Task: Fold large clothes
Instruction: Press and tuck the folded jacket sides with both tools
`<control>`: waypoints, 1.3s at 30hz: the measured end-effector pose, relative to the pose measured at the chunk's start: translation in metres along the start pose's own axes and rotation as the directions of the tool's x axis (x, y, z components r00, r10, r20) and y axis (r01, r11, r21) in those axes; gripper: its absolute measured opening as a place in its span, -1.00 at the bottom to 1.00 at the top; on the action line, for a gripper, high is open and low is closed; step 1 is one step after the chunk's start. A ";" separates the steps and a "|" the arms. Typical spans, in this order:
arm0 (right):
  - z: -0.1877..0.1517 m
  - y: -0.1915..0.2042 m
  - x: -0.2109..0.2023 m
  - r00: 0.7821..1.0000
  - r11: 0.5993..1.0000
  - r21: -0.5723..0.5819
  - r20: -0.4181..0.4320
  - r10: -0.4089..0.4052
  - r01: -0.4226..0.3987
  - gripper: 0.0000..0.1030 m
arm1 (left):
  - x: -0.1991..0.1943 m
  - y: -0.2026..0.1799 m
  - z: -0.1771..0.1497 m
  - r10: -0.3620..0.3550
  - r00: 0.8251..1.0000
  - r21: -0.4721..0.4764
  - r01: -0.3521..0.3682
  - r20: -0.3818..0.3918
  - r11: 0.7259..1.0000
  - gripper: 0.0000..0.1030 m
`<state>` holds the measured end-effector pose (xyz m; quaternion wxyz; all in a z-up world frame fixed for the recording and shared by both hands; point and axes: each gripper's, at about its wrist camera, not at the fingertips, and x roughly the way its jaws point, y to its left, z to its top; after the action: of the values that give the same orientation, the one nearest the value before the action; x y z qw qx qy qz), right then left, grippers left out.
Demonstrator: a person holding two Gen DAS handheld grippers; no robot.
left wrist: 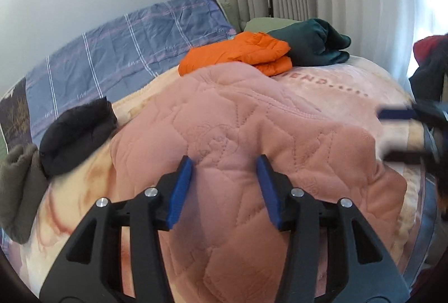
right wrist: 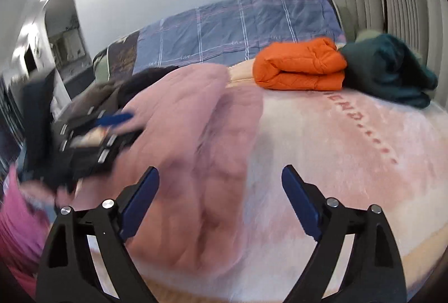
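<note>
A pink quilted fleece garment (left wrist: pixel 246 135), soft and napped with stitched diamond panels, lies heaped on a plush pale-pink blanket (right wrist: pixel 336 163) that covers the bed. Behind it sit a folded orange puffer piece (left wrist: pixel 238 54), smooth and ribbed into rolls, and a dark teal bundle (left wrist: pixel 313 42) touching its side; a blue checked duvet (left wrist: pixel 126 51) lies crumpled along the wall.

The left wrist view alone shows a black fuzzy garment (left wrist: pixel 75 143) and an olive fleece one (left wrist: pixel 19 188) at the bed's left edge. The right wrist view alone shows red lettering pressed into the blanket's nap and a doorway far left.

The left gripper (left wrist: pixel 225 166) tilts down over the pink garment, its blue pads part-way apart with fabric showing between them; they seem clear of the cloth, though the view does not settle it. The right gripper (right wrist: pixel 221 174) also angles downward, jaws spread wide over the garment's edge and bare blanket, gripping nothing.
</note>
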<state>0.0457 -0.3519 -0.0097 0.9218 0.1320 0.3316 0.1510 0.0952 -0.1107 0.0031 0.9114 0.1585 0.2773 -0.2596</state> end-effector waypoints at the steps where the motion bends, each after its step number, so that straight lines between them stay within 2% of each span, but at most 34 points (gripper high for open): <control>1: 0.008 -0.009 0.010 0.999 0.997 0.058 -0.024 0.043 -0.042 0.77 | 0.000 0.001 -0.002 -0.002 1.000 0.000 0.002 0.002 1.000 -0.06; 2: 0.017 -0.020 0.025 0.995 0.989 0.127 -0.061 0.084 -0.076 0.77 | 0.000 0.003 -0.003 -0.015 1.000 -0.009 0.015 0.005 1.000 -0.06; 4: 0.029 -0.033 0.054 0.986 0.974 0.210 -0.120 0.118 -0.091 0.79 | 0.001 0.008 -0.003 -0.038 0.999 -0.024 0.038 0.007 0.999 -0.06; 6: 0.032 -0.038 0.074 0.975 0.959 0.254 -0.147 0.165 -0.124 0.92 | 0.002 0.009 -0.002 -0.041 0.999 -0.018 0.041 0.010 0.999 -0.06; 8: 0.033 -0.050 0.094 0.954 0.925 0.334 -0.172 0.247 -0.179 0.97 | 0.005 0.007 -0.003 -0.031 0.999 -0.010 0.031 0.013 0.999 -0.06; 9: 0.031 -0.056 0.102 0.936 0.898 0.384 -0.183 0.300 -0.212 0.97 | 0.005 0.007 -0.003 -0.031 0.999 -0.008 0.031 0.014 0.999 -0.06; 10: 0.027 -0.066 0.114 0.901 0.847 0.463 -0.196 0.387 -0.263 0.97 | 0.006 0.007 -0.004 -0.035 0.999 -0.010 0.035 0.016 0.999 -0.06; 12: 0.023 -0.079 0.129 0.848 0.773 0.553 -0.205 0.488 -0.311 0.97 | 0.008 0.010 -0.003 -0.050 0.999 -0.024 0.050 0.019 0.998 -0.05; 14: 0.024 -0.084 0.133 0.832 0.751 0.574 -0.203 0.516 -0.326 0.97 | 0.009 0.013 -0.004 -0.070 0.997 -0.039 0.072 0.028 0.997 -0.05; 17: 0.031 -0.078 0.136 0.833 0.766 0.556 -0.218 0.509 -0.322 0.97 | 0.011 0.014 -0.003 -0.079 0.996 -0.043 0.081 0.039 0.996 -0.03; 19: 0.033 -0.076 0.137 0.841 0.778 0.545 -0.220 0.493 -0.313 0.97 | 0.011 0.016 -0.003 -0.087 0.995 -0.054 0.090 0.040 0.995 -0.02; 23: 0.033 -0.065 0.120 0.888 0.833 0.481 -0.206 0.410 -0.273 0.69 | 0.012 0.021 -0.002 -0.099 0.994 -0.085 0.103 0.040 0.991 0.01; 24: 0.033 -0.062 0.116 0.896 0.844 0.462 -0.200 0.397 -0.271 0.60 | 0.012 0.020 -0.002 -0.098 0.995 -0.086 0.101 0.038 0.991 0.01; 26: 0.034 -0.059 0.108 0.911 0.870 0.422 -0.198 0.361 -0.253 0.54 | 0.012 0.019 0.000 -0.087 0.996 -0.086 0.089 0.032 0.992 0.03; 30: 0.034 -0.049 0.101 0.930 0.902 0.363 -0.190 0.316 -0.233 0.39 | 0.010 0.014 0.003 -0.055 0.998 -0.082 0.056 0.024 0.995 0.10; 33: 0.036 -0.043 0.096 0.940 0.921 0.322 -0.184 0.287 -0.218 0.35 | 0.009 0.015 0.004 -0.035 0.999 -0.096 0.037 0.022 0.995 0.24; 35: 0.037 -0.040 0.098 0.944 0.928 0.307 -0.182 0.276 -0.212 0.35 | 0.008 0.018 0.004 -0.017 1.000 -0.112 0.019 0.017 0.994 0.48; 36: 0.037 -0.039 0.099 0.945 0.929 0.304 -0.182 0.273 -0.211 0.35 | 0.008 0.019 0.004 -0.015 1.000 -0.122 0.017 0.015 0.992 0.52; 38: 0.037 -0.040 0.100 0.944 0.928 0.306 -0.181 0.277 -0.214 0.35 | 0.009 0.024 0.004 -0.001 1.000 -0.147 0.001 0.004 0.989 0.80; 39: 0.036 -0.041 0.100 0.943 0.926 0.308 -0.181 0.281 -0.217 0.35 | 0.009 0.027 0.003 0.001 1.000 -0.164 -0.001 -0.003 0.987 0.84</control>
<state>0.1507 -0.3577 -0.0538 0.8237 0.2862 0.4309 0.2322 0.1181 -0.0934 0.0041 0.9210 0.0837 0.2990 -0.2352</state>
